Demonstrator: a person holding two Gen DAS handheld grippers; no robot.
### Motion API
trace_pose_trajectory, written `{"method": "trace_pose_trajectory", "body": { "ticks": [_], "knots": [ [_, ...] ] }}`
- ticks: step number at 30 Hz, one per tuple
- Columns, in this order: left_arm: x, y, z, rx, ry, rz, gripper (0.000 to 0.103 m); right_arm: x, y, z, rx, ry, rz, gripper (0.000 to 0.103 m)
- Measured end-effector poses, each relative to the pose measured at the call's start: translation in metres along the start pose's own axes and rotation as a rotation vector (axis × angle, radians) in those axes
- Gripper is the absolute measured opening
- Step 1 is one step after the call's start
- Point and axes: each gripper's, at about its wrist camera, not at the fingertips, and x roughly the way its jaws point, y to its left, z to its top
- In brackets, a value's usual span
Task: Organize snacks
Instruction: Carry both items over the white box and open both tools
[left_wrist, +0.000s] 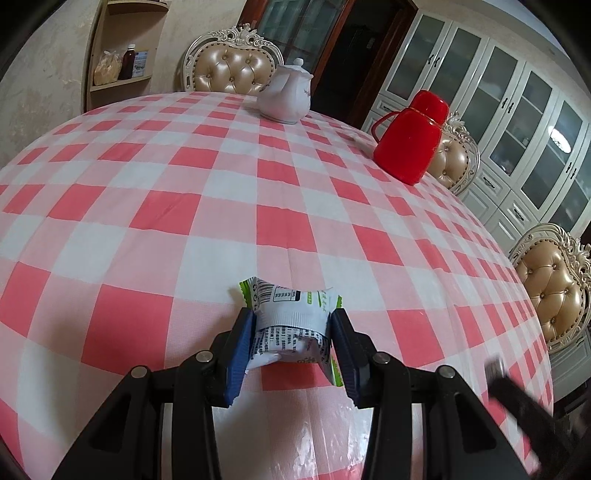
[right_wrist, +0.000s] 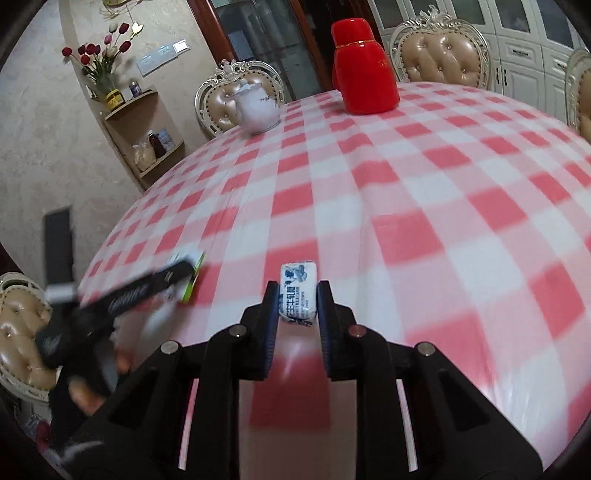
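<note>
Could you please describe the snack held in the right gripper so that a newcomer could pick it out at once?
On the red-and-white checked tablecloth, look between the fingers of the right gripper: a small white snack packet with blue print. The other packet, in the left gripper, is wider with green edges.

Teapot (left_wrist: 284, 96) and flask (left_wrist: 410, 138) stand far back on the table (left_wrist: 147, 206).

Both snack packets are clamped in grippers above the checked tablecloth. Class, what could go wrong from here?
1. The left gripper pinches the green-and-white packet hard enough to crumple it; the contents may get crushed.
2. The right gripper holds the small blue-and-white packet only near its fingertips, and the view is blurred with motion; it could slip out.
</note>
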Motion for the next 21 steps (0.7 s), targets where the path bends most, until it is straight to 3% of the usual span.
{"method": "trace_pose_trajectory", "body": {
  "ticks": [6, 17, 21],
  "knots": [
    [-0.001, -0.001, 0.0, 0.01, 0.004, 0.003, 0.044, -0.025, 0.011, -0.024, 0.03, -0.042, 0.032, 0.024],
    [-0.017, -0.006, -0.014, 0.056, -0.013, 0.053, 0.044, -0.025, 0.008, -0.021, 0.002, -0.052, 0.034, 0.024],
    [-0.032, 0.006, -0.026, 0.007, -0.005, 0.05, 0.044, -0.021, 0.005, -0.021, 0.029, -0.025, 0.079, 0.024]
  ]
}}
